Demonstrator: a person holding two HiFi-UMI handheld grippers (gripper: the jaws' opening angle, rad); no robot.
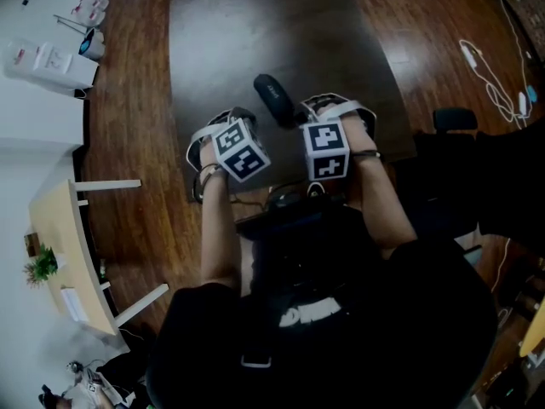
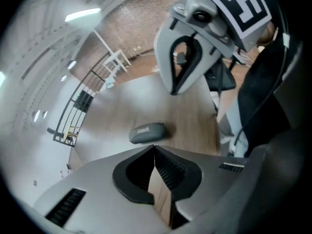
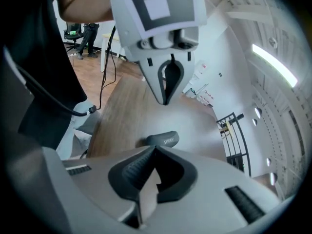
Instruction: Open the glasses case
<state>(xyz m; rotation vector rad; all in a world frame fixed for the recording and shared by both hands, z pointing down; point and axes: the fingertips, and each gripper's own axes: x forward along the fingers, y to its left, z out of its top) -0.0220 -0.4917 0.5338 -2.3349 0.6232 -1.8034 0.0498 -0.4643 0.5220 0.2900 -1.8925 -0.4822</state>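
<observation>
A dark grey glasses case (image 1: pixel 273 98) lies closed on the dark wooden table (image 1: pixel 255 24), just beyond and between my two grippers. My left gripper (image 1: pixel 230 119) sits to the case's left and my right gripper (image 1: pixel 329 109) to its right, both apart from it. In the left gripper view the case (image 2: pixel 147 132) lies just past the shut, empty jaws of the left gripper (image 2: pixel 154 147), with the right gripper (image 2: pixel 183 67) hanging above it. In the right gripper view the case (image 3: pixel 163 139) lies right ahead of the right gripper (image 3: pixel 155 148), also shut on nothing.
A black office chair (image 1: pixel 452 119) stands at the table's right, with white cables (image 1: pixel 491 75) on the floor beyond it. A white counter (image 1: pixel 47 62) with small items and a light wooden desk (image 1: pixel 64 250) stand at the left. The person's body crowds the table's near edge.
</observation>
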